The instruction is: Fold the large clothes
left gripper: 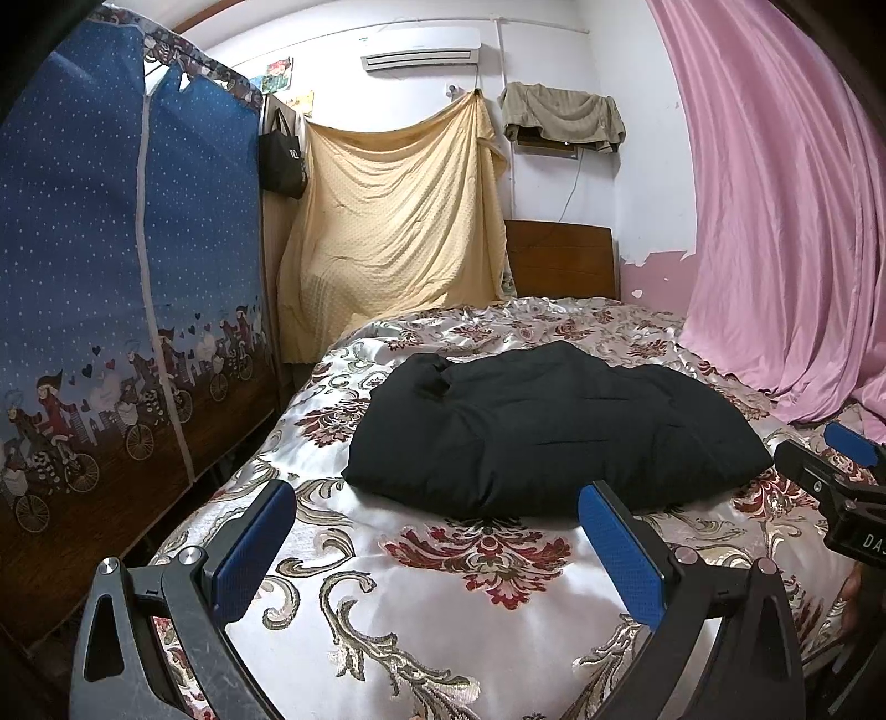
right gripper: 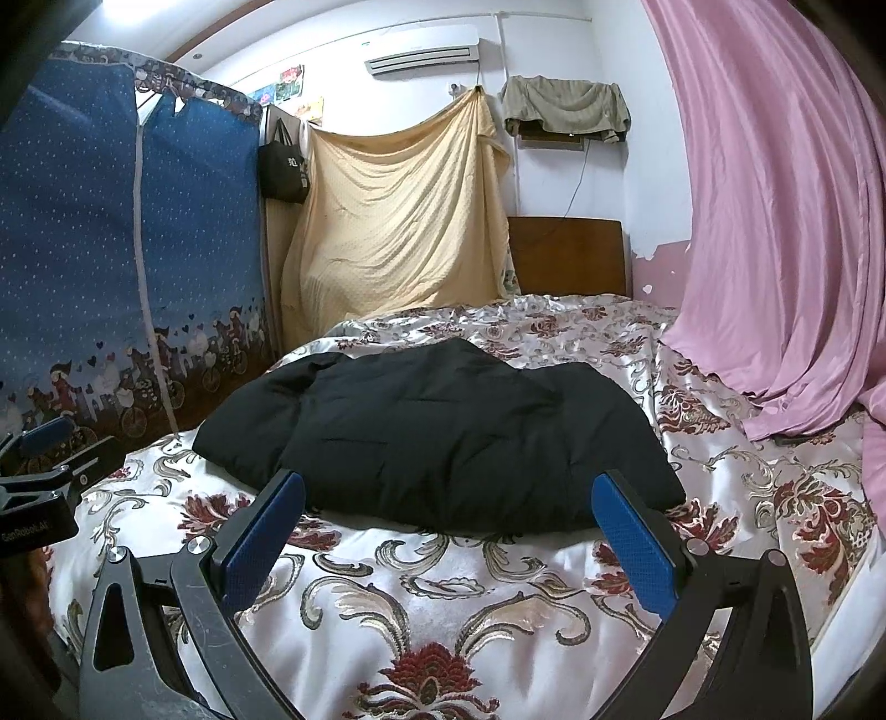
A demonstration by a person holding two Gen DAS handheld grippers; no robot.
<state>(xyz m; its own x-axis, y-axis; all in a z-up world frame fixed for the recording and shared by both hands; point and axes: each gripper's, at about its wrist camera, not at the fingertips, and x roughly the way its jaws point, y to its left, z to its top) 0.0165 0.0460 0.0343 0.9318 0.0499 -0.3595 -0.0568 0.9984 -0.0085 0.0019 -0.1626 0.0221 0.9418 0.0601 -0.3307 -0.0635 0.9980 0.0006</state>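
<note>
Two handheld grippers hover side by side above the near end of a bed, both facing a folded black padded jacket (left gripper: 554,432). The jacket lies in a compact, puffy bundle on the floral satin bedspread (left gripper: 443,598), near the middle of the bed, just beyond the fingertips of both grippers and touched by neither.

The left gripper (left gripper: 437,545) has its blue-padded fingers (left gripper: 252,554) spread wide apart, with nothing between them. The right gripper (right gripper: 448,534) is the same: fingers (right gripper: 637,545) spread wide, holding nothing. Each gripper appears at the edge of the other's view.

Left of the bed stands a blue fabric wardrobe (left gripper: 111,277) printed with cyclists. A yellow blanket (left gripper: 398,221) hangs on the far wall beside a wooden headboard (left gripper: 559,257), with an air conditioner (left gripper: 421,52) above. A pink curtain (left gripper: 775,221) drapes down on the right, its hem resting on the bedspread.
</note>
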